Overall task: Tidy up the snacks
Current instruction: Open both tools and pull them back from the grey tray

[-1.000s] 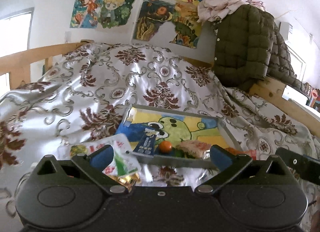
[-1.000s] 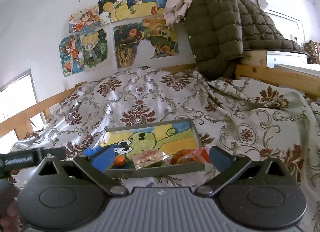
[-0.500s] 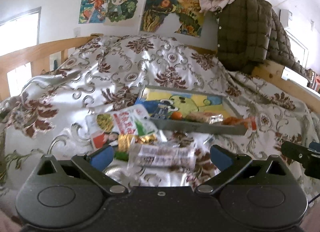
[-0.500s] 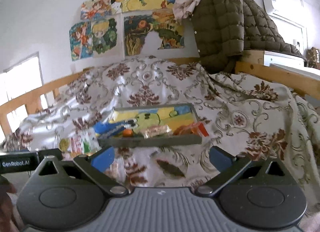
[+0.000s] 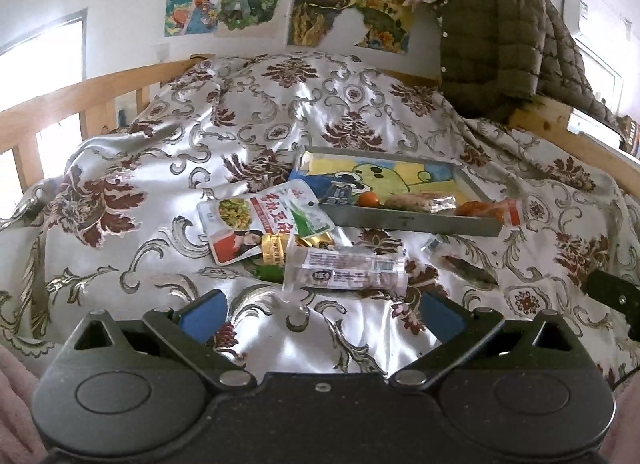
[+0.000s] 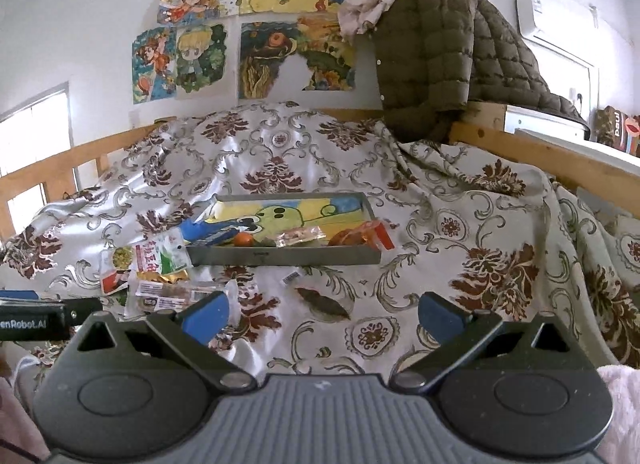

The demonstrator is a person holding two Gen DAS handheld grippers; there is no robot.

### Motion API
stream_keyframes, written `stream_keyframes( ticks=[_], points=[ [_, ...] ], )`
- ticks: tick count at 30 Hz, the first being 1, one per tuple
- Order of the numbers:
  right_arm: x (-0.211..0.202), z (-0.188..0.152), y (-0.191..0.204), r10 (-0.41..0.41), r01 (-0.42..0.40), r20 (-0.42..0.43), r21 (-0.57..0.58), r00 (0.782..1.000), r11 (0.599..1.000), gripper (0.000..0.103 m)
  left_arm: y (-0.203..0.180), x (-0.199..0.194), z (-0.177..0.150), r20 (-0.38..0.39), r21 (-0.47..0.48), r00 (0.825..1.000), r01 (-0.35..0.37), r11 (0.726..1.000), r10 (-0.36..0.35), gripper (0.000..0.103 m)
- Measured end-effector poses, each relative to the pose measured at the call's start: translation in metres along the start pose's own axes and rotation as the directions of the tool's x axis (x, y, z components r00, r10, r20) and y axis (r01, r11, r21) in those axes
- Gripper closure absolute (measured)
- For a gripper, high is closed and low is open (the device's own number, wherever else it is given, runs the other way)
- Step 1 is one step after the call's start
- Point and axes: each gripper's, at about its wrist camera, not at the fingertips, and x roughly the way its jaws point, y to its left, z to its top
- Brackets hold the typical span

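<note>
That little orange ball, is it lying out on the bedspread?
No, the orange ball sits inside the grey tray, near its front wall, between a blue packet and a clear snack bag.

The grey tray (image 5: 408,220) serves as landmark. Its near wall hides the lower parts of the snacks inside — the small orange ball (image 5: 367,199) and the clear packet (image 5: 420,202) show only their tops. In front of the tray, the gold wrapper (image 5: 280,246) lies half under the white pouch (image 5: 260,220) and the clear sausage pack (image 5: 348,268); their print is too small to read.
</note>
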Motion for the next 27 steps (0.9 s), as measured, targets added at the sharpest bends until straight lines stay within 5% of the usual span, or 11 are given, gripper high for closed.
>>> stream_keyframes(
  ticks=[27],
  points=[
    [0.020,0.010,-0.013,0.017,-0.012,-0.070,0.077,0.997,0.997,0.000,-0.018,0.023,0.025,0.002,0.224,0.996,0.085,0.971,-0.088,0.001]
  ],
)
